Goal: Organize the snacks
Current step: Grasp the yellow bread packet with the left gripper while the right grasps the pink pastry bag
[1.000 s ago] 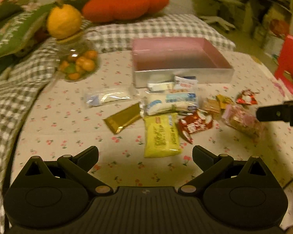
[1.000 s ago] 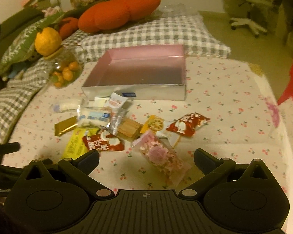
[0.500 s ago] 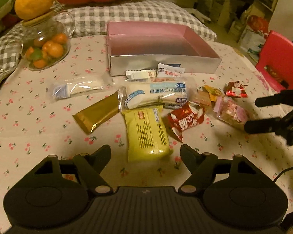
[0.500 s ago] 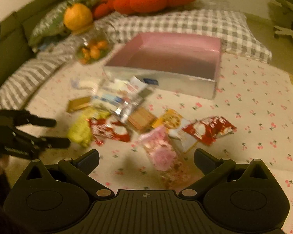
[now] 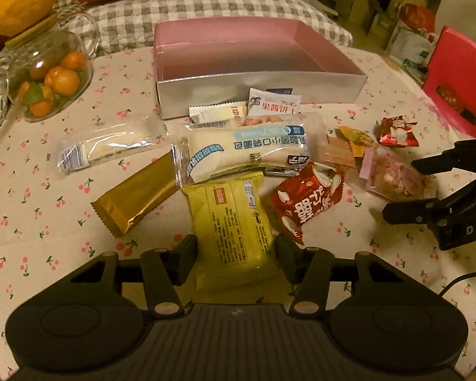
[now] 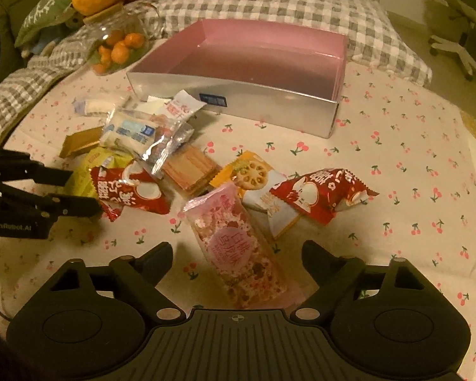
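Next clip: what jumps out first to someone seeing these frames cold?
A scatter of snack packets on the cherry-print cloth in front of an empty pink-lined box. The left gripper is closing its jaws around the yellow packet, while the right gripper straddles the pink packet, jaws closing too.

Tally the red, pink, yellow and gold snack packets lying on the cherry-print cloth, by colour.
Red packets: 2
Pink packet: 1
Yellow packet: 1
Gold packet: 1
Total: 5
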Demonstrator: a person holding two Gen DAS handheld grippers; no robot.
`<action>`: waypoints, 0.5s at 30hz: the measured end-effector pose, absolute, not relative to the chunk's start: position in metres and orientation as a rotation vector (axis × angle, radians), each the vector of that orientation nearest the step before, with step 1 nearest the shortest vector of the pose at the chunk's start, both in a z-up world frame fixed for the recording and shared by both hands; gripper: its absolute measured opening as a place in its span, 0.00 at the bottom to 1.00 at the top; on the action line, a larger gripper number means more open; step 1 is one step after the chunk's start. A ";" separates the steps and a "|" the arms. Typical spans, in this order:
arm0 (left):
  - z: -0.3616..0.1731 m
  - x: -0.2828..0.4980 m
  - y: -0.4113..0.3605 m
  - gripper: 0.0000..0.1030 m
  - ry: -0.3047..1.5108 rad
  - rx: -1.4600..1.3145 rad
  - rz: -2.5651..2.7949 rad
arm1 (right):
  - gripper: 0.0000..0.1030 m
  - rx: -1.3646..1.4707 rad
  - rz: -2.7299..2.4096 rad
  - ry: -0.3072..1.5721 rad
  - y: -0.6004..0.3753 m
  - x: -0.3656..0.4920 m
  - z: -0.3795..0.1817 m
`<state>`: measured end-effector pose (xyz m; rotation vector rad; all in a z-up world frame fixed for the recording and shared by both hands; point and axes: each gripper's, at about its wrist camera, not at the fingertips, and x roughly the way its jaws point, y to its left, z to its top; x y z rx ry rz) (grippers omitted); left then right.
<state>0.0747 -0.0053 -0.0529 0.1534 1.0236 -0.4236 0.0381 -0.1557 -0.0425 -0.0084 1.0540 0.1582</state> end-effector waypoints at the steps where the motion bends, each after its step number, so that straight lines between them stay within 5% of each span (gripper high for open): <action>1: -0.054 0.075 -0.006 0.50 1.026 0.155 -0.424 | 0.78 -0.023 0.151 1.059 -0.154 0.039 -0.045; 15: -0.057 0.077 -0.010 0.48 0.980 0.217 -0.420 | 0.45 -0.043 0.115 1.030 -0.140 0.039 -0.044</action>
